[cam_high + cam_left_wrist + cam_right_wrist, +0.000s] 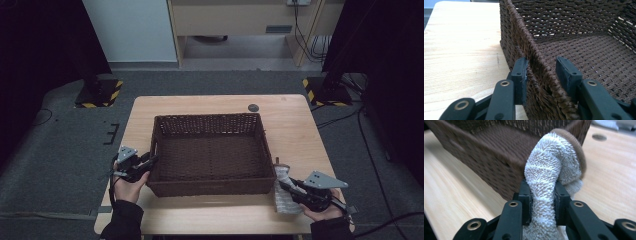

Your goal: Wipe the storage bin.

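The fluffy grey towel (549,177), edged in brown, is pinched between the right gripper's (542,195) jaws at the table's (210,215) near right, just beside the woven brown basket (210,187). The left gripper (541,72) straddles the basket's left wall, jaws parted, one pad touching the wicker. Both hands sit low at the near edge.

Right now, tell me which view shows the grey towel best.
The right gripper view: the grey towel sits close up, pinched between the right gripper pads, with its brown edge clear. The high view shows the towel small, on the table beside the basket. The left gripper view looks at the basket wall instead.
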The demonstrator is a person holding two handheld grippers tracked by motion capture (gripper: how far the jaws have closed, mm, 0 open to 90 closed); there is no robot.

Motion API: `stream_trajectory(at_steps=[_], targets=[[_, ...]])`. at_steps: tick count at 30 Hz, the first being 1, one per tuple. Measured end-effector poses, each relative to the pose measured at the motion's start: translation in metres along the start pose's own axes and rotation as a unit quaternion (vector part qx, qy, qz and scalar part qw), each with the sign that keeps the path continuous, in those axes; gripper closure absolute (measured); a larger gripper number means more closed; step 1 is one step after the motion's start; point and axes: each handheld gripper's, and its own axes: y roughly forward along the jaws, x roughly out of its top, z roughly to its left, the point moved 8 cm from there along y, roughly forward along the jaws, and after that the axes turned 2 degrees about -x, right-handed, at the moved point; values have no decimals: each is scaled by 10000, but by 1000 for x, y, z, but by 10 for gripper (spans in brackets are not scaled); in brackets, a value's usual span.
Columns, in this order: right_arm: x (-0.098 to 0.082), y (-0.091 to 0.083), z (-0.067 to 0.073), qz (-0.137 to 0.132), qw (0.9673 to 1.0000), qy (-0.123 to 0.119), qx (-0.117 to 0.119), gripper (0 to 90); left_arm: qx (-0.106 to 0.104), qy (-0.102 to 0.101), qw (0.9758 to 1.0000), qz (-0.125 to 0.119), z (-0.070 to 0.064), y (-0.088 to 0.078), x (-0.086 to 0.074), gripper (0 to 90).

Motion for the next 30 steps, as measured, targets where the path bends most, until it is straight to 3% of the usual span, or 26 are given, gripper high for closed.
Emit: stream_trajectory(at_steps=[3, 9, 12, 15, 22, 26, 30], targets=[[-2, -3, 7, 17, 10000, -37, 60, 740, 18, 24, 10000, 0, 0, 0, 0, 608], [-22, 13, 10, 500, 9987, -23, 82, 741, 19, 44, 10000, 16, 0, 0, 0, 608], [-35, 25, 9, 853, 9963, 14, 51, 741, 19, 38, 10000, 15, 0, 0, 0, 607], [-40, 32, 8, 1004, 9949, 91, 77, 740, 19, 42, 10000, 21, 0, 0, 0, 605], [-34, 27, 0, 875, 9959, 211, -24, 740, 56, 11, 10000, 13, 2, 0, 0, 559], [-23, 13, -16, 600, 9969, 347, -383, 740, 66, 18, 10000, 18, 2, 0, 0, 546], [-21, -2, -37, 509, 9939, 494, -842, 740, 81, 33, 10000, 17, 3, 0, 0, 534]])
